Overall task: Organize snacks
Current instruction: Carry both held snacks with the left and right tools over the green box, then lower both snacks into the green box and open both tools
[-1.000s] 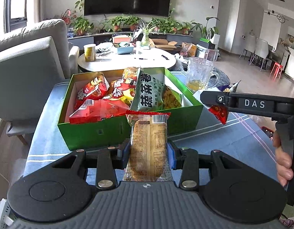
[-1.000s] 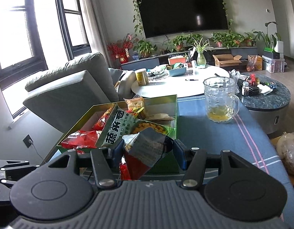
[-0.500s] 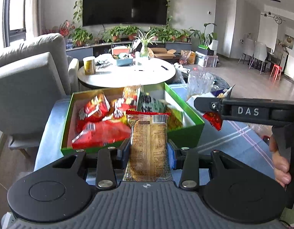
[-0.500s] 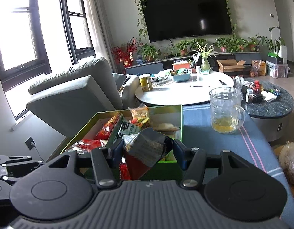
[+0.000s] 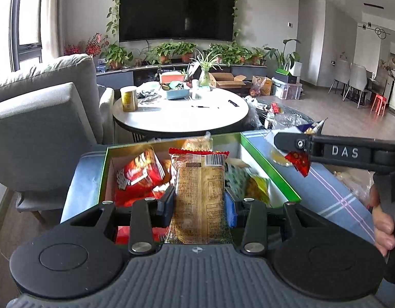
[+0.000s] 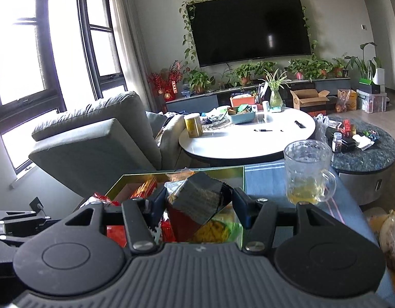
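Note:
My left gripper (image 5: 200, 200) is shut on a tan snack packet with a red top edge (image 5: 200, 187), held upright over the near side of the green box (image 5: 270, 172). Red (image 5: 139, 177) and green-yellow (image 5: 256, 186) snack bags lie inside that box. My right gripper (image 6: 197, 202) is shut on a crumpled dark and red snack packet (image 6: 197, 200), above the near right part of the green box (image 6: 238, 177). In the left wrist view the right gripper (image 5: 295, 145) reaches in from the right with the red packet (image 5: 298, 160) hanging from it.
A glass mug (image 6: 307, 172) with yellow liquid stands right of the box on the blue striped cloth (image 5: 333, 200). Behind are a grey sofa (image 6: 94, 138), a round white table (image 6: 248, 136) with a yellow can (image 6: 193, 125), and a dark round table (image 6: 364, 151). A hand (image 5: 382, 223) grips the right tool.
Both grippers have moved forward and a little up, so they now hang over the near part of the green box. Each keeps its packet.

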A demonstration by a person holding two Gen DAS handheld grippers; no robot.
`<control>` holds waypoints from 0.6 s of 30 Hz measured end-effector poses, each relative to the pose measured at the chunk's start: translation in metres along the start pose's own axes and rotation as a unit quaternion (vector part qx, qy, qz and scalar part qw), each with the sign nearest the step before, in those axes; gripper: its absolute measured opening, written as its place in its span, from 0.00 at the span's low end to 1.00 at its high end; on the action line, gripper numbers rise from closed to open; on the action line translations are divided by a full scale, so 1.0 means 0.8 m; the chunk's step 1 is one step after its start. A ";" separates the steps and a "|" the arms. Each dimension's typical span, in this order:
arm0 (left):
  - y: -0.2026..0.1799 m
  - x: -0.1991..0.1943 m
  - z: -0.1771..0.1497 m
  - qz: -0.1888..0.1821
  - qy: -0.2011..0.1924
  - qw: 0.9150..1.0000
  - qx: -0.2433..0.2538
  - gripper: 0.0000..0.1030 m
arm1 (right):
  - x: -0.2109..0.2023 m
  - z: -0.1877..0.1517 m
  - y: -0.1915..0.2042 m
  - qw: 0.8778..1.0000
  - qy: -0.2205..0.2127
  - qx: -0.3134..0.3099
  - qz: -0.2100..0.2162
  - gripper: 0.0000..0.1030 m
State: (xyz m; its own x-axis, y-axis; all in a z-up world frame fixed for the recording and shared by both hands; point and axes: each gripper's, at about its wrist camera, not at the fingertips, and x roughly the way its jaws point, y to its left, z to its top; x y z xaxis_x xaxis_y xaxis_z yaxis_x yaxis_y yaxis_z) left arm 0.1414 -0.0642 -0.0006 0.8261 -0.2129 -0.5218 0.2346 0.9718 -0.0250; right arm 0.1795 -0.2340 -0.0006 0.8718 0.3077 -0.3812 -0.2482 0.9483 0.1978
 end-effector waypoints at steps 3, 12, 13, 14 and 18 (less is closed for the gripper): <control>0.004 0.013 0.011 0.001 -0.005 1.000 -0.001 0.35 | 0.012 0.005 -0.002 1.000 0.001 -0.002 -0.003 0.64; 0.018 0.060 0.023 0.001 0.002 1.000 -0.016 0.35 | 0.049 0.014 -0.005 1.000 0.011 -0.009 -0.009 0.64; 0.020 0.065 0.026 0.002 0.003 1.000 -0.018 0.35 | 0.053 0.015 -0.005 1.000 0.012 -0.009 -0.010 0.64; 0.022 0.069 0.028 0.003 0.004 1.000 -0.020 0.35 | 0.057 0.016 -0.005 1.000 0.013 -0.009 -0.011 0.64; 0.028 0.083 0.034 0.008 0.007 1.000 -0.023 0.35 | 0.074 0.018 -0.004 1.000 0.023 -0.011 -0.009 0.64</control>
State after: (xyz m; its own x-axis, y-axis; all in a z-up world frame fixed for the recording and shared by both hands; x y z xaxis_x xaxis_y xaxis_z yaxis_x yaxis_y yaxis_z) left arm 0.2153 -0.0593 -0.0125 0.8223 -0.1952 -0.5346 0.1963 0.9790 -0.0556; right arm 0.2378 -0.2197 -0.0105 0.8564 0.2931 -0.4250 -0.2423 0.9551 0.1705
